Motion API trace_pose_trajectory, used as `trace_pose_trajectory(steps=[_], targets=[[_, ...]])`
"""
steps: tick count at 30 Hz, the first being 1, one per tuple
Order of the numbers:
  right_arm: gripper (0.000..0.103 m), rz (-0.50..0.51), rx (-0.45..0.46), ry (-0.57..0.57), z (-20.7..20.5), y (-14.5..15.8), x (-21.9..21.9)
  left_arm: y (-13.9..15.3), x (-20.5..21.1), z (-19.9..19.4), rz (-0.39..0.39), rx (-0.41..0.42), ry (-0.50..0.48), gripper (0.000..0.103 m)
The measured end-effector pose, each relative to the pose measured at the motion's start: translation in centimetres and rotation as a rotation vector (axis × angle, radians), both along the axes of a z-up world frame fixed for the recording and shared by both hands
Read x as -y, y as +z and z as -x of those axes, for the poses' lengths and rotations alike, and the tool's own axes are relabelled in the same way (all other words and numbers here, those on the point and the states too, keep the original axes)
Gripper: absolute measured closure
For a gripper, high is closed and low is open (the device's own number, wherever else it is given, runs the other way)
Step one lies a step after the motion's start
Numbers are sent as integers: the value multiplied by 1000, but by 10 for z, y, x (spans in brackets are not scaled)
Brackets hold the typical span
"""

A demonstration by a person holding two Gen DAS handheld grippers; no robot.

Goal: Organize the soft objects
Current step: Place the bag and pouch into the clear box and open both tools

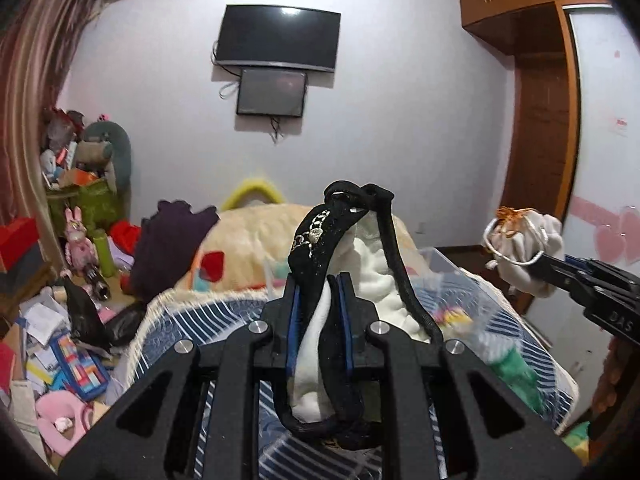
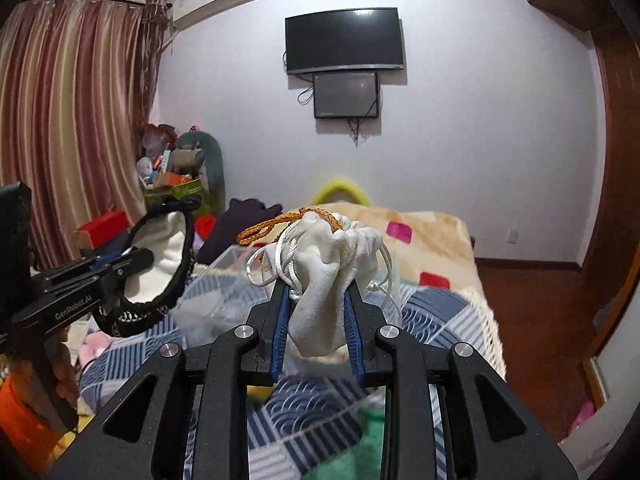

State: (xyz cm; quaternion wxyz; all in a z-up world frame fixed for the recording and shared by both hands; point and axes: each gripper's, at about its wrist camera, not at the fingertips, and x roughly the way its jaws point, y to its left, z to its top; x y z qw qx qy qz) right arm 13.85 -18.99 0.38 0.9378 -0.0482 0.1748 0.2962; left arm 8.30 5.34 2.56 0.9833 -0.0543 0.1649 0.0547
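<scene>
My left gripper is shut on a white fleece item with black braided trim, held up above the bed; it also shows in the right wrist view at the left. My right gripper is shut on a white drawstring pouch with a white cord and an orange braided cord on top. In the left wrist view the pouch and the right gripper are at the right. A clear plastic bin lies on the bed below both.
The bed has a blue patterned quilt and a cream blanket. A dark purple garment lies at its left side. Cluttered floor and toys are left. A wardrobe stands right. A TV hangs on the far wall.
</scene>
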Motion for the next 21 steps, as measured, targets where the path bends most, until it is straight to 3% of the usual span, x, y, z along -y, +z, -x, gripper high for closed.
trace_pose_trajectory(steps=[8, 21], targets=[[80, 33, -1, -15, -22, 0, -21, -8, -5, -39, -35, -27, 51, 86], [80, 209, -130, -39, -62, -49, -56, -50, -4, -97, -32, -175, 28, 86]])
